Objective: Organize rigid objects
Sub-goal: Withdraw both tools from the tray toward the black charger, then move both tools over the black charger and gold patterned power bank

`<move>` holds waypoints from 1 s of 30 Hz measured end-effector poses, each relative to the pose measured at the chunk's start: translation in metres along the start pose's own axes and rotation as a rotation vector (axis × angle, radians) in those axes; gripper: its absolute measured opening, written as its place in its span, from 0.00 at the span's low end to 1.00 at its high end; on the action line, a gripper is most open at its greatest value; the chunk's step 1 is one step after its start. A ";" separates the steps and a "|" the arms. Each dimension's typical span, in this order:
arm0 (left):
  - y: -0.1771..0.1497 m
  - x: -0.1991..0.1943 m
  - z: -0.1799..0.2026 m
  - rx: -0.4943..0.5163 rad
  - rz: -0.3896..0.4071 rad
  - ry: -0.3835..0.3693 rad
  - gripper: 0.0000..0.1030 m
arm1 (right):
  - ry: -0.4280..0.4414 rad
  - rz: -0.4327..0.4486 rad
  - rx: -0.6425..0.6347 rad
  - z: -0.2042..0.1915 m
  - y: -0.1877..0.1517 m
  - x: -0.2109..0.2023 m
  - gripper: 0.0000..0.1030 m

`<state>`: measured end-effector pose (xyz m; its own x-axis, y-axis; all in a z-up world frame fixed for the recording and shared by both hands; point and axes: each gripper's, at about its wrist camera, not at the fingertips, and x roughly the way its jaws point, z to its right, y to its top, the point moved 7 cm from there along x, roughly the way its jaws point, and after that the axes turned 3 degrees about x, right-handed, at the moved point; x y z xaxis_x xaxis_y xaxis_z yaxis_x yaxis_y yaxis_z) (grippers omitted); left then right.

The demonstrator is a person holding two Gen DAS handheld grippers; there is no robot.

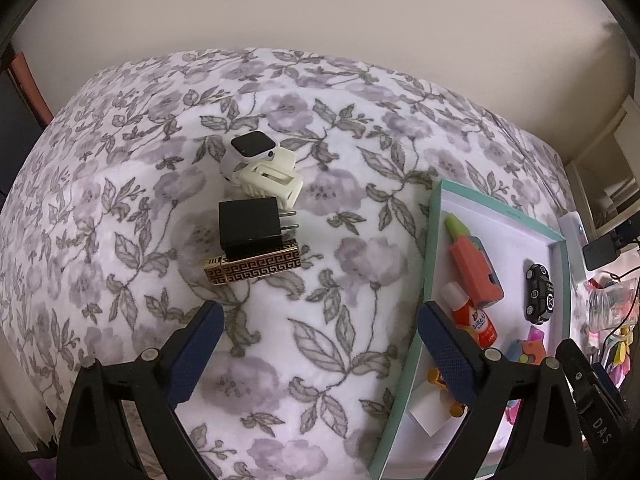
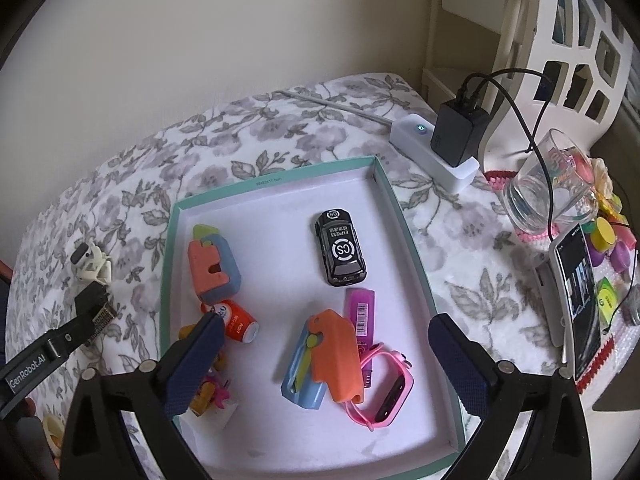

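On the flowered blanket [image 1: 320, 360] lie a white smartwatch [image 1: 252, 148], a cream hair claw [image 1: 276, 182], a black charger plug [image 1: 250, 226] and a gold-and-black patterned lighter [image 1: 252, 268], close together. My left gripper [image 1: 320, 312] hangs open just short of the lighter, holding nothing. A teal-rimmed white box [image 2: 276, 178] holds a black toy car [image 2: 340, 248], an orange-and-blue toy [image 2: 214, 264], a red glue bottle [image 2: 238, 322], an orange toy [image 2: 336, 356], a pink watch [image 2: 390, 392] and a pink stick [image 2: 360, 308]. My right gripper [image 2: 326, 324] is open above the box, with nothing between its pads.
A white power strip [image 2: 416, 136] with a black adapter [image 2: 456, 132] and cables lies beyond the box. To the right stand a glass [image 2: 548, 188], a phone [image 2: 576, 300] and small colourful items. A white basket [image 2: 580, 40] and a wall close the far side.
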<state>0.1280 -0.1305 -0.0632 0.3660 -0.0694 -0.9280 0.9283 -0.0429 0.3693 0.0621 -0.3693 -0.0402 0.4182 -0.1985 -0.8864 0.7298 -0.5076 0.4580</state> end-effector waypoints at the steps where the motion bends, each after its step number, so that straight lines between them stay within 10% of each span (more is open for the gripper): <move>1: 0.000 0.000 -0.001 -0.004 -0.002 0.000 0.95 | 0.003 0.002 -0.003 -0.003 0.000 0.000 1.00; 30: 0.014 0.000 -0.113 -0.172 -0.039 0.114 0.95 | 0.130 -0.009 -0.252 -0.133 -0.023 0.003 1.00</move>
<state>0.1483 -0.0184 -0.0639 0.3259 0.0427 -0.9445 0.9357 0.1284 0.3286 0.1189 -0.2464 -0.0439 0.4646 -0.0777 -0.8821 0.8386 -0.2813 0.4665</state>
